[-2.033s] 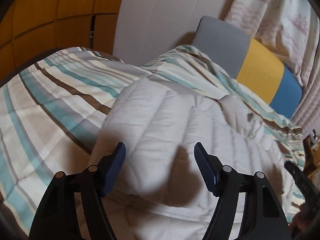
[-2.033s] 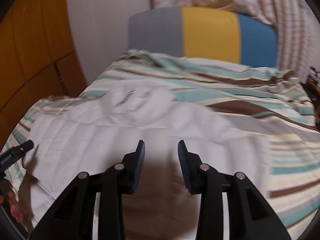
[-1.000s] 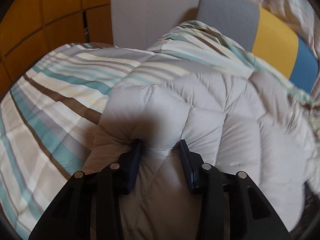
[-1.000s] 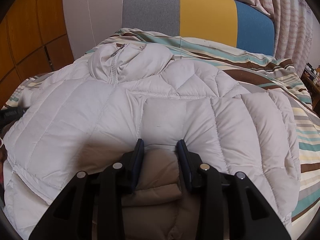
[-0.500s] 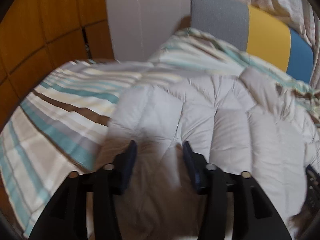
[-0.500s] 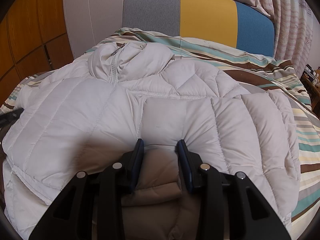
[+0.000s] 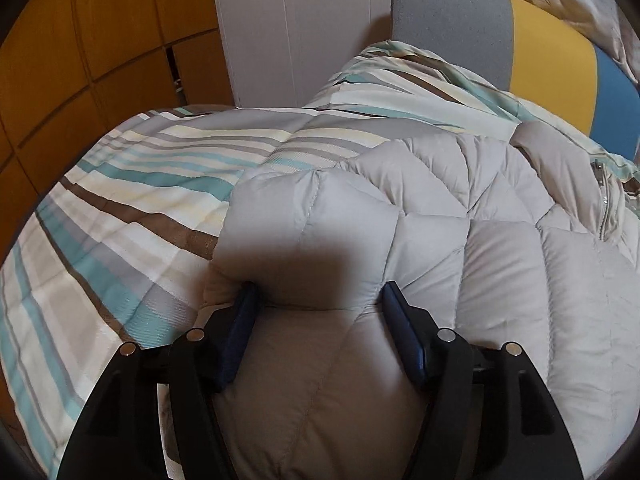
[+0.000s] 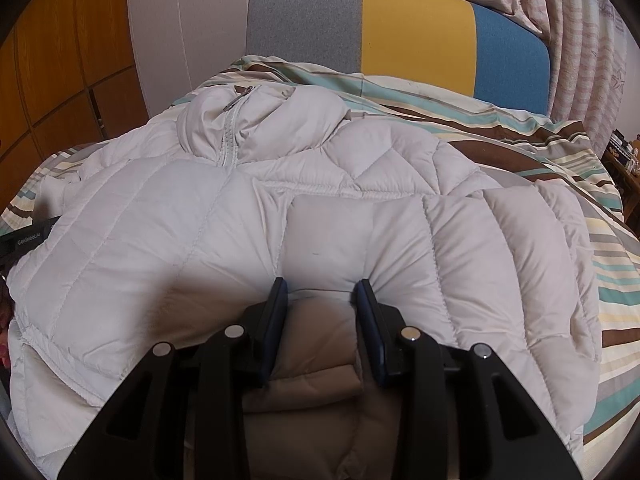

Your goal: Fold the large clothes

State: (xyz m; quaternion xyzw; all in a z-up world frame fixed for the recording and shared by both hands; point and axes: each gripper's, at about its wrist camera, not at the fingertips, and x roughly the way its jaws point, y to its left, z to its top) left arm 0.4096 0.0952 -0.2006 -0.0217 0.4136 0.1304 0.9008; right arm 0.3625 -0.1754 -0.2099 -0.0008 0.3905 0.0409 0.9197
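A pale grey quilted puffer jacket lies spread front-up on a striped bed cover, collar and zipper toward the headboard. My right gripper is shut on a thick fold of the jacket's lower part. In the left wrist view the jacket fills the right half, and my left gripper has its jaws wider apart, with a bulge of the jacket's left edge between the blue pads. The left gripper's tip shows at the jacket's left side.
A grey, yellow and blue headboard stands behind the bed. Orange wooden cabinet doors and a white wall panel are to the left. Patterned curtains hang at the right, with a small cluttered shelf beside the bed.
The left gripper came down onto the jacket's left edge and closed on it, then its jaws widened a little. The right gripper stayed shut on the lower fold and has barely moved over the last second.
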